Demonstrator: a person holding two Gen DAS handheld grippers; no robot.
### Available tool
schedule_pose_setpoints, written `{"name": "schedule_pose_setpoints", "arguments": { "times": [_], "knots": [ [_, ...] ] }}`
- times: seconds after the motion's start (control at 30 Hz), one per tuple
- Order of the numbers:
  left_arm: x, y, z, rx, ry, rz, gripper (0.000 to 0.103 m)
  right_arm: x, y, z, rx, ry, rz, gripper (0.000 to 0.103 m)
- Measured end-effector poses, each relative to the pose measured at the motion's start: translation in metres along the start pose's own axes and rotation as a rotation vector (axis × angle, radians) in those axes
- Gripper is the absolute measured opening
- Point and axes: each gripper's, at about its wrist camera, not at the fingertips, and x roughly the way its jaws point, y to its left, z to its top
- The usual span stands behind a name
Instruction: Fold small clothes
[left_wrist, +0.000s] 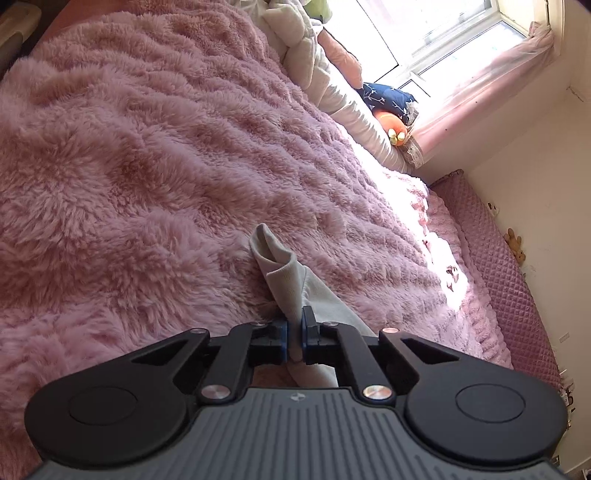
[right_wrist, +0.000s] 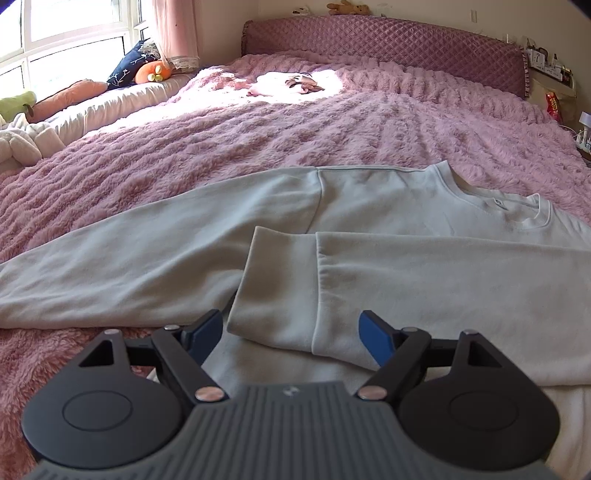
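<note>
A pale grey-white sweatshirt (right_wrist: 369, 192) lies spread on the pink fluffy blanket (right_wrist: 258, 125). One sleeve is folded across its body, with the cuff (right_wrist: 277, 280) just in front of my right gripper (right_wrist: 293, 332), which is open and empty, its blue pads on either side of the cuff. In the left wrist view my left gripper (left_wrist: 294, 332) is shut on the other sleeve's cuff (left_wrist: 284, 280) and holds it lifted off the blanket (left_wrist: 147, 166).
A quilted pink headboard (right_wrist: 388, 40) stands at the far end. Pillows and plush toys (right_wrist: 151, 72) line the window side. A small patterned item (right_wrist: 301, 83) lies in the sun patch. A cluttered nightstand (right_wrist: 557, 92) is at the far right.
</note>
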Motion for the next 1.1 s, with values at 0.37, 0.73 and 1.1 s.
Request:
{"name": "schedule_pose_setpoints", "arguments": {
  "times": [0.37, 0.73, 1.1],
  "knots": [
    [-0.032, -0.102, 0.011, 0.058, -0.052, -0.260, 0.006, -0.056, -0.035, 0.008, 0.039, -0.070, 0.033, 0.077],
    [-0.038, -0.265, -0.092, 0.205, 0.096, -0.569, 0.006, -0.123, -0.135, -0.012, 0.178, -0.103, -0.040, 0.077],
    [-0.006, -0.344, -0.280, 0.278, 0.410, -0.710, 0.006, -0.176, -0.246, -0.048, 0.279, -0.113, -0.153, 0.077]
  ]
}}
